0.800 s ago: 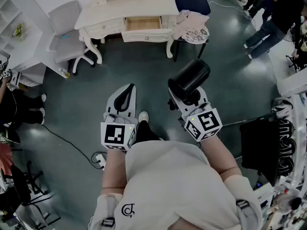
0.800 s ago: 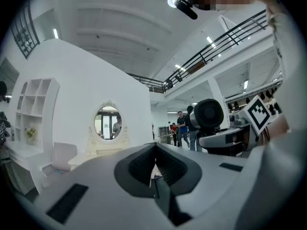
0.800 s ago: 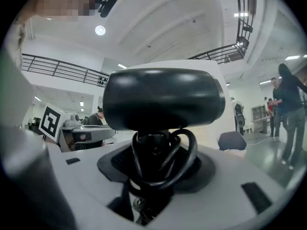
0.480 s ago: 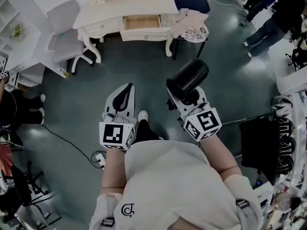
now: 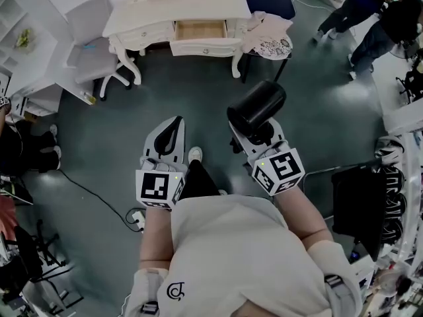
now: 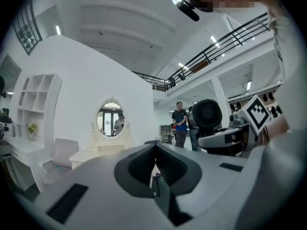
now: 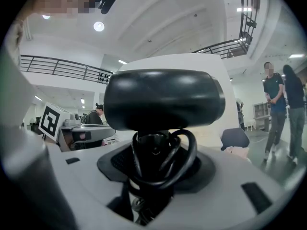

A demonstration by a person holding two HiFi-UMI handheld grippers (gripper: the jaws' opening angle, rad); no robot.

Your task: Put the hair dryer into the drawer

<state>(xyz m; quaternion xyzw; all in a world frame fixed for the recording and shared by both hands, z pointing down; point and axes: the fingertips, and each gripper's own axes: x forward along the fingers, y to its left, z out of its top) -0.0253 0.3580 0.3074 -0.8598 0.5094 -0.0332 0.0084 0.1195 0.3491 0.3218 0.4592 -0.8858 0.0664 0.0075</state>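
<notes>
My right gripper point(image 5: 254, 136) is clamped on the handle of the hair dryer point(image 5: 256, 107). Its cord is looped round the handle, and the black barrel lies crosswise just right of centre frame. My left gripper point(image 5: 168, 136), left of centre, has its jaws pressed together on nothing. The drawer point(image 5: 200, 30) stands pulled out of the white dressing table point(image 5: 178, 8) at top centre, its front edge toward me. Bare dark floor point(image 5: 198, 91) lies between us. A grey chair point(image 5: 89, 41) flanks the table at upper left, and a cloth-draped seat point(image 5: 268, 41) flanks it at upper right.

A matt black plastic hair dryer point(image 5: 258, 106), a pale bare-wood drawer point(image 5: 200, 30), a smooth glossy floor point(image 5: 198, 91).
</notes>
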